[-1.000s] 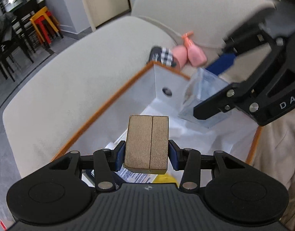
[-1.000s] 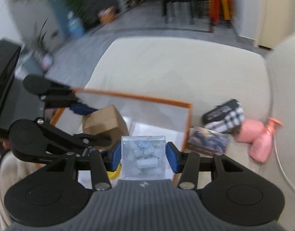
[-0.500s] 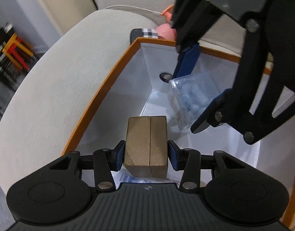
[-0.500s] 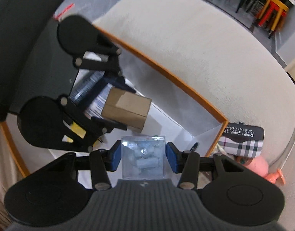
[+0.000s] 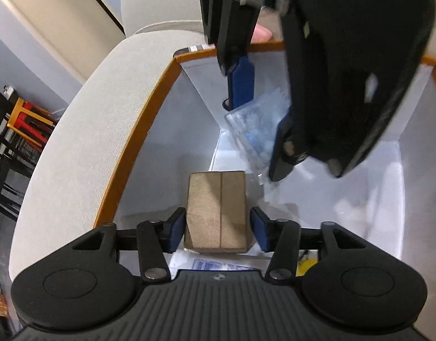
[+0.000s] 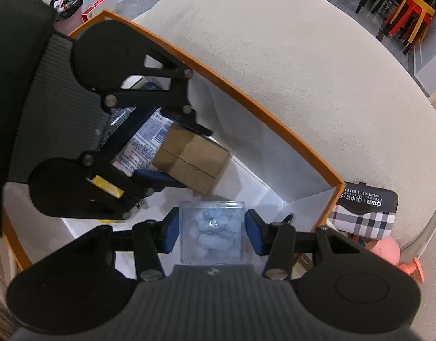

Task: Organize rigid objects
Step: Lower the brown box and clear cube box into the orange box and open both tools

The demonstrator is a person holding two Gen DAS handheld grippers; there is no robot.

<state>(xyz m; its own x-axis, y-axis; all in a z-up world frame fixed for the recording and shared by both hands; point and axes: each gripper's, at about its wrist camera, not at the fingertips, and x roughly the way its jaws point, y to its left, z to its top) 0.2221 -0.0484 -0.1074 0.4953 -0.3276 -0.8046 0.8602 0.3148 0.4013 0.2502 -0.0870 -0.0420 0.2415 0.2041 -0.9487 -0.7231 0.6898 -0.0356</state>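
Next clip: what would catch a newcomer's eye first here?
Both grippers reach into the orange-rimmed white box on the beige sofa. The left gripper is opening around a brown cardboard box, pads already clear of it. The right gripper holds a clear plastic case of pale pieces.

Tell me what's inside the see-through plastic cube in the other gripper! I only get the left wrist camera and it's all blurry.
Observer: In the right wrist camera, the see-through plastic cube holds pale blue and white lumps. The right gripper is pinching it.
Operator: What's the pink bit past the orange edge?
Observer: A pink plastic bottle with an orange pump top, lying on the beige fabric sofa.
Operator: Anything else out there?
Observer: A black case with a checked fabric part, just outside the corner of the orange-rimmed white box.
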